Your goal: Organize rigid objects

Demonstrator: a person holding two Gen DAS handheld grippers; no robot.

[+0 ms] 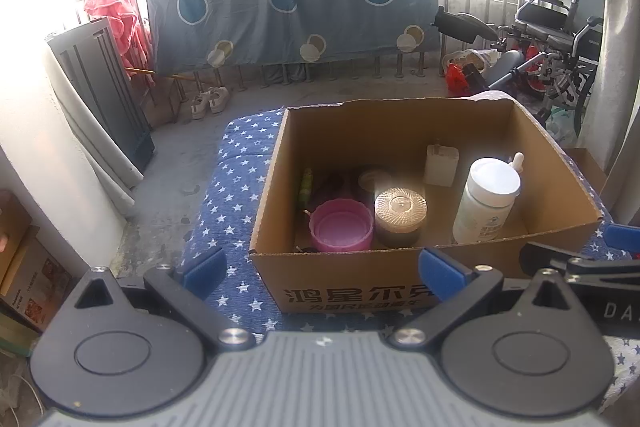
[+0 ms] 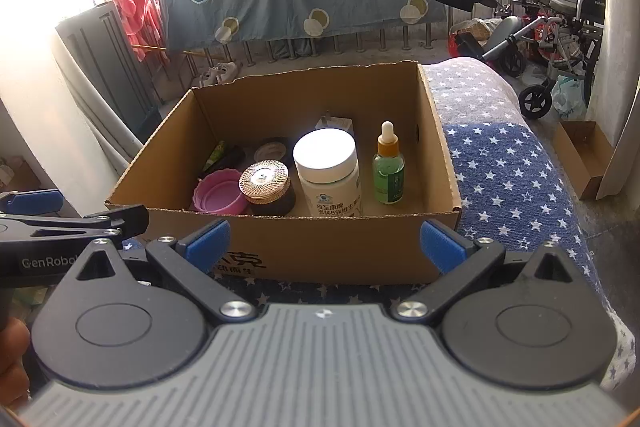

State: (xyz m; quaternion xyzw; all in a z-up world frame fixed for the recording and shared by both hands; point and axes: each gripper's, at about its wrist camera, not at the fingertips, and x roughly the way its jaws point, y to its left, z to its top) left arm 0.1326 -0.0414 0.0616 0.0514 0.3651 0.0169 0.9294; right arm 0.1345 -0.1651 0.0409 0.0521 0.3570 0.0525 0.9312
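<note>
Cardboard box [image 2: 320, 247] on star-print cloth [image 2: 508, 171]; white bottle [image 2: 328, 171], dropper bottle [image 2: 389, 167], amber jar [image 2: 266, 187], pink lid [image 2: 219, 191] grouped inside. Left gripper [image 1: 320, 271] and right gripper [image 2: 324, 243] splayed empty before near wall. Best approached from above, clearing rim.

the open brown cardboard box [image 2: 304, 251] is matt corrugated paperboard with a torn, ragged rim. it sits on a blue star-printed cloth [image 2: 516, 183] of coarse woven texture. inside, the white plastic supplement bottle [image 2: 330, 175] has a smooth, glossy lid that glares in the light; the brown glass jar with a ribbed golden lid [image 2: 267, 189] shines; the pink plastic lid [image 2: 219, 191] looks smooth and semi-matt; the green dropper bottle [image 2: 388, 171] is clear and glossy with a white rubbery bulb. both grippers are matt black plastic with bright metal screws, ribbed grey housing, and blue textured pads [image 1: 440, 273].
</note>
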